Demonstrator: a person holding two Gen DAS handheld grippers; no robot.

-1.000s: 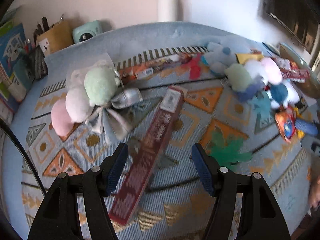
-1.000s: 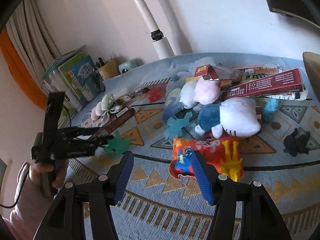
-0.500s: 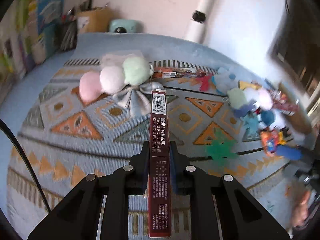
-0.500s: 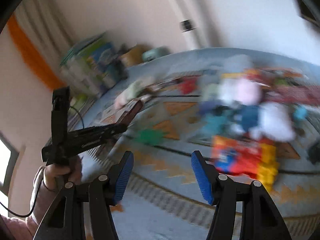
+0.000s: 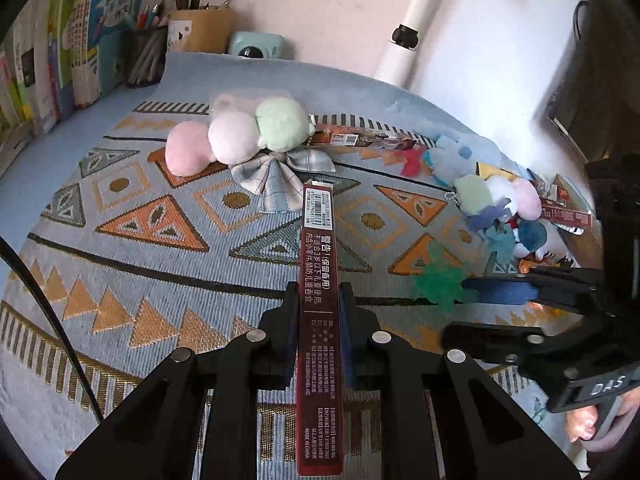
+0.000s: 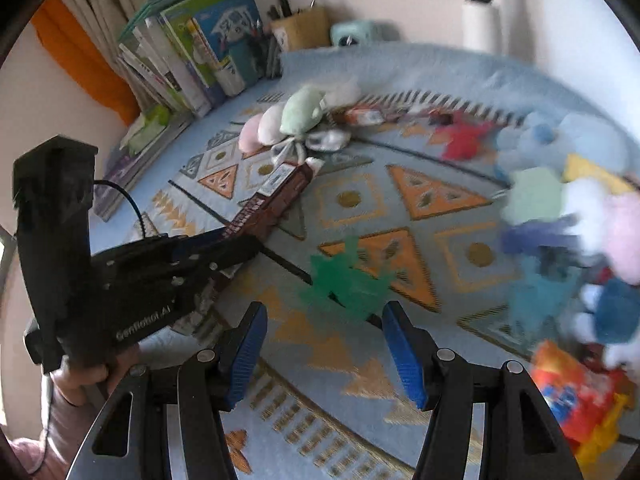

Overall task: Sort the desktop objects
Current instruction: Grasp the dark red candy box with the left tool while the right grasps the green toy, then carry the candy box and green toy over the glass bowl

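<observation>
- Our left tool (image 5: 319,320) was clamped on the long dark red box (image 5: 318,280), gripping it near its middle. The box's far end pointed toward the checked bow (image 5: 276,176) of the three-ball plush toy (image 5: 236,136).
- We judged the main risk to be the box pivoting or slipping between the pads, since so much of its length stuck out on both sides of the grip; a swing could also knock the plush toy.
- Our right tool (image 6: 322,354) stood open with nothing between its pads, above the patterned mat (image 6: 352,200) and just short of the green star-shaped toy (image 6: 348,280). That view was blurred, so a hasty closing could miss the toy or pinch the mat.
- On the worktop's far edge, the brown pen pot (image 5: 200,30) held pens and pencils, as did the darker mesh pot (image 5: 146,56) beside it.
</observation>
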